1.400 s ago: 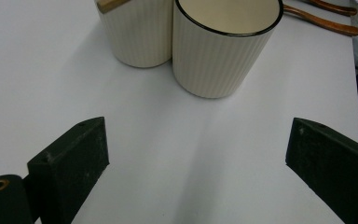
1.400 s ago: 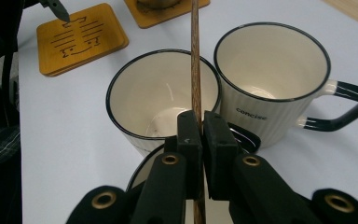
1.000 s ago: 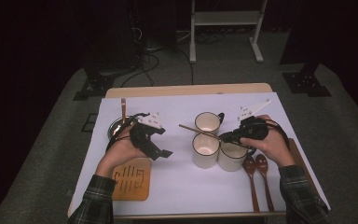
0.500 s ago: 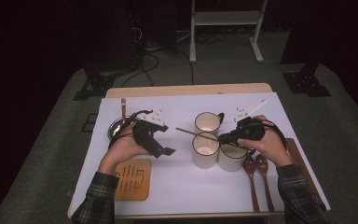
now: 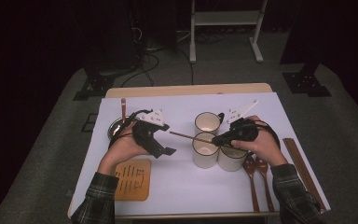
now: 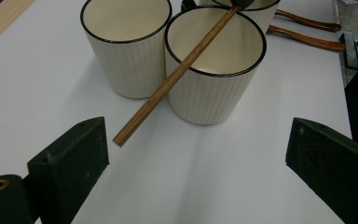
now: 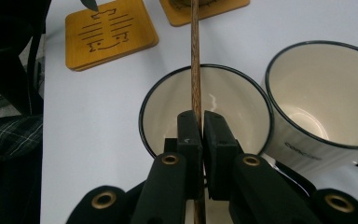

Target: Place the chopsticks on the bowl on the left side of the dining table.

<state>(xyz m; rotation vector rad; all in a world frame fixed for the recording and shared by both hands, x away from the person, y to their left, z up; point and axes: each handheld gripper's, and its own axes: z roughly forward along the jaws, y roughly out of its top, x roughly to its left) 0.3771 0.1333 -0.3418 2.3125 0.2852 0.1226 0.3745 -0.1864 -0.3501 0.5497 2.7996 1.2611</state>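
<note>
Seen from the high view: a surface covered in white, with bare wood along its far edge. Near the middle, three cream cups with dark rims, close together: one cup farther back, a front cup just before it, and a third cup beside the front one, partly under the right hand. At the left front, a square wooden coaster with dark lines cut in it (looks like a fish bone). At the left back, a small metal bowl with a brown stick standing in it. At the right front, two wooden spoons lying side by side, and more long chopsticks along the right edge.

Right gripper: closed on a single wooden chopstick, clamped tight between both pads in the right gripper view. Held nearly level, lying across the rim of the front cup, with its free end pointing toward the left gripper and hanging above the white surface, not touching it as far as can be told.

Left gripper: wide open, nothing between the pads, resting near the coaster and aimed toward the cups, well apart from the chopstick's tip.
</note>
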